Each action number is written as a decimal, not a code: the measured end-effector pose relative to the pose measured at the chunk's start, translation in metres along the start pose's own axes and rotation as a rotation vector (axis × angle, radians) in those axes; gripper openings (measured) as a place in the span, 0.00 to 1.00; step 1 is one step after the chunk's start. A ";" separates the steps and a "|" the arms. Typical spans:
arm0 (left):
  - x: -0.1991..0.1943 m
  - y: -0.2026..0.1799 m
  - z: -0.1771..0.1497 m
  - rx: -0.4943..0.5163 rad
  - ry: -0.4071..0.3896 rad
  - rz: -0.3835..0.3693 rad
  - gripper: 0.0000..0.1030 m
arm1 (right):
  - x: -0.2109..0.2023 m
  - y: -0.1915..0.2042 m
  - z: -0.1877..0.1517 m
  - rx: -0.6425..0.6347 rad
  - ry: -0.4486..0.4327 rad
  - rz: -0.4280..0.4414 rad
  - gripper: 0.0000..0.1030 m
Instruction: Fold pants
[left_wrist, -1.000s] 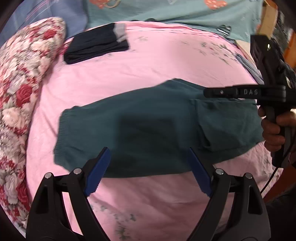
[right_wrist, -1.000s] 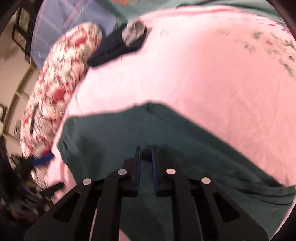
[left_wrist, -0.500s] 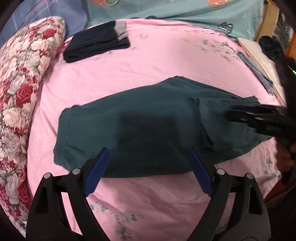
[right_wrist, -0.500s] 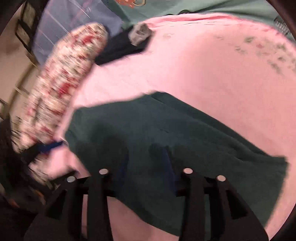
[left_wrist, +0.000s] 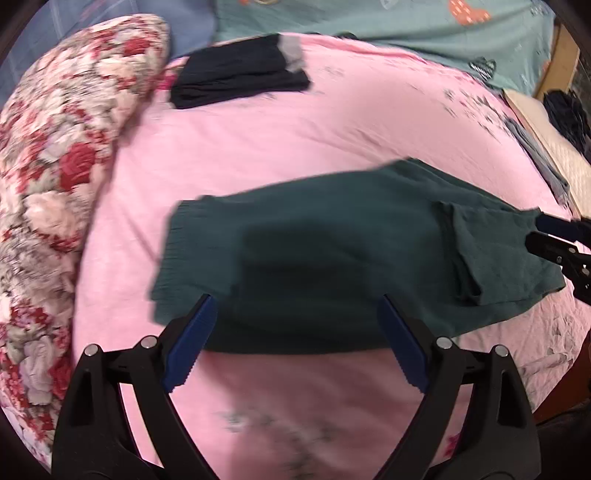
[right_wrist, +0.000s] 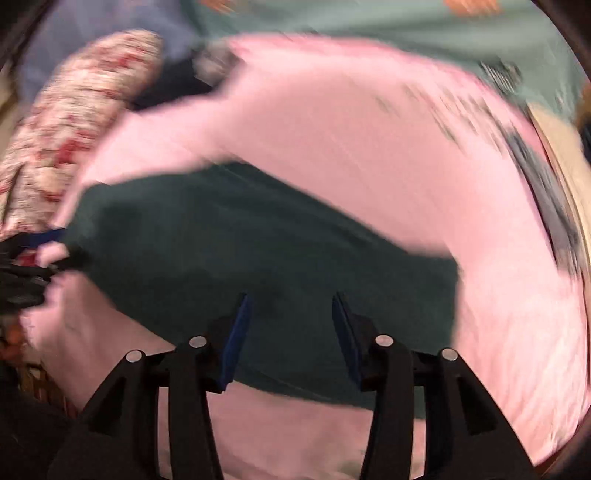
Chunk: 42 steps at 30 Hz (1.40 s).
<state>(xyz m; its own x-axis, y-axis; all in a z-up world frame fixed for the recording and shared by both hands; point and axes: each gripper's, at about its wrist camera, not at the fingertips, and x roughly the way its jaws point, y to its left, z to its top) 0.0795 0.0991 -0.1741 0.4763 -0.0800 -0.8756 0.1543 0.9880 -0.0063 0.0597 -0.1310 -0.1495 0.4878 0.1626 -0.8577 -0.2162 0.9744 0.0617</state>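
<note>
- Both sets of fingers stand wide apart and hold nothing: the left gripper (left_wrist: 295, 332) hovers over the near long edge of the pants, and the right gripper (right_wrist: 290, 332) hovers over cloth at one end of them.
- Lying flat on the pink bed sheet (left_wrist: 332, 129), the dark green pants (left_wrist: 314, 258) sit in the middle of the left wrist view, their long axis running from centre left to centre right of the frame.
- At the right edge of that view the right gripper shows beside the short end, where a flap of cloth already lies doubled over.
- In the right wrist view, which is badly blurred, the left gripper shows at the far left edge of the frame, close to the opposite end.
- The coming move seems to turn on this: each gripper is nearer one end of the long axis, so a lengthwise fold would bring one end across to the other. The right gripper looks better placed on its end; the left sits nearer the middle of the long edge.
- A floral quilt (left_wrist: 55, 166) fills the left of the frame, and a folded black garment (left_wrist: 236, 74) lies at the upper centre, well apart from the pants.
</note>
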 end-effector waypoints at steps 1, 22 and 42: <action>-0.003 0.009 -0.002 -0.012 -0.010 0.010 0.89 | 0.000 0.014 0.007 -0.033 -0.010 0.022 0.46; -0.054 0.162 -0.081 -0.335 -0.065 0.135 0.89 | 0.098 0.265 0.064 -0.358 0.084 0.273 0.47; -0.047 0.141 -0.038 -0.233 -0.189 -0.110 0.85 | 0.096 0.213 0.081 -0.039 0.095 0.330 0.14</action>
<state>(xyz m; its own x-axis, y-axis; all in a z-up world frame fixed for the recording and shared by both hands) 0.0458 0.2468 -0.1527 0.6233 -0.1894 -0.7587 0.0218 0.9740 -0.2253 0.1291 0.1051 -0.1767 0.3060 0.4509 -0.8385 -0.3824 0.8648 0.3254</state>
